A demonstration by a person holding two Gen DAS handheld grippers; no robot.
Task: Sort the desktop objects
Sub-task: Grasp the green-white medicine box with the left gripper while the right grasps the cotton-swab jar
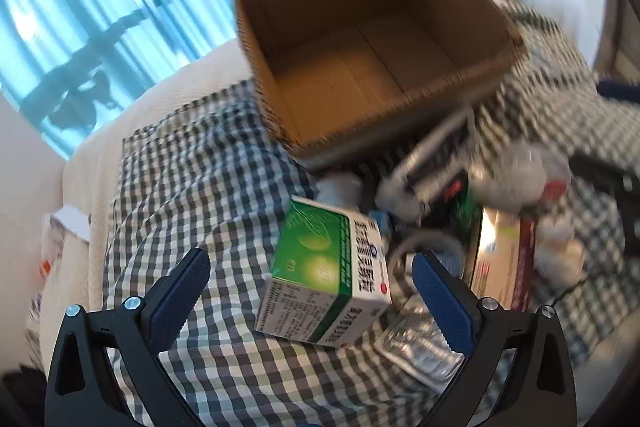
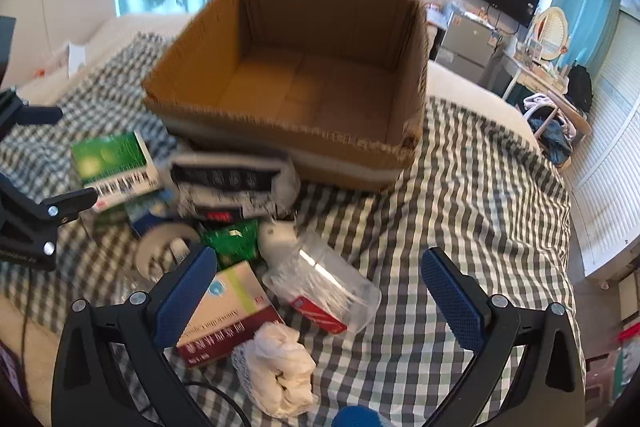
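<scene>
Here, both grippers, left and right, are hovering with fingers spread wide and empty above the bed's checked cloth, where the clutter, including a green box, is lying just before the empty carton.

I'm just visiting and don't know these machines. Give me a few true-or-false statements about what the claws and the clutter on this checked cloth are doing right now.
1. The cardboard box has nothing in it. True.
2. The left claw is clamped on the green and white box. False: its jaws stand wide open, with that box lying loose between them.
3. The right claw is open. True.
4. The clutter sits inside the cardboard box. False: it lies on the checked cloth in front of it.
5. The crumpled white tissue lies nearest the right claw's camera. True.
</scene>
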